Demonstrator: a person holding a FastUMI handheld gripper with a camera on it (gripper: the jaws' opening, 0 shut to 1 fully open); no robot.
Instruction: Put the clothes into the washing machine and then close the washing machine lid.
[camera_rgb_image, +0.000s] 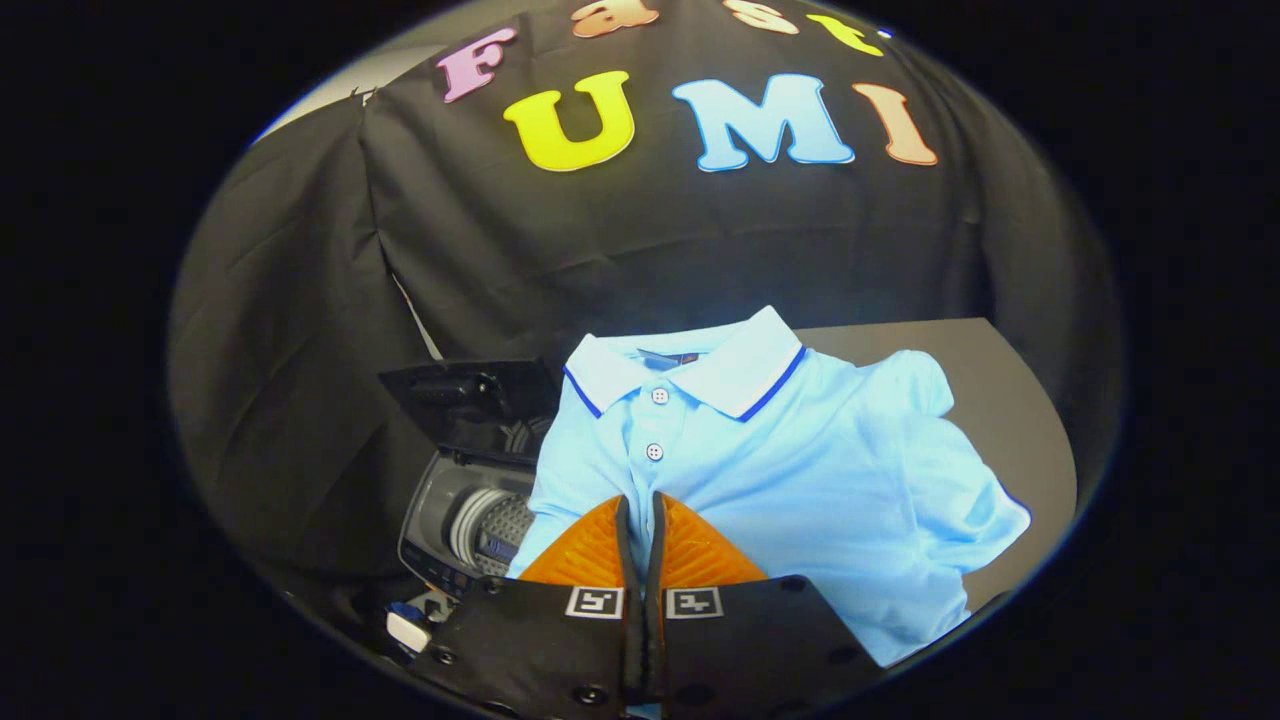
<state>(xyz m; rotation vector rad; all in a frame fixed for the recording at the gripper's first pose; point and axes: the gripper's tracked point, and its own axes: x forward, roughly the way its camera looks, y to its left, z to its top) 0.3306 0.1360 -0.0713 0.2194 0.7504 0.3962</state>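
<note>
Gripper view. The gripper (640, 505) has its fingers drawn nearly together, a fold of the light blue polo shirt (790, 450) pinched in the thin gap between them. The shirt appears bunched and partly raised, its collar (700, 365) turned up beyond the fingers; whether its hem rests on the dark surface (985, 385) cannot be told. The washing machine (470, 510) stands past the surface's left edge, lid (470, 395) tilted up and drum (500, 525) exposed. Step in hand, as judged: carrying the shirt to the drum. To do it well, keep the pinch firm, lift until the trailing sleeve (975, 500) clears the surface edge, centre the bundle over the opening, and lower it fully before releasing, so that no fabric drapes over the rim where the lid must seat.
</note>
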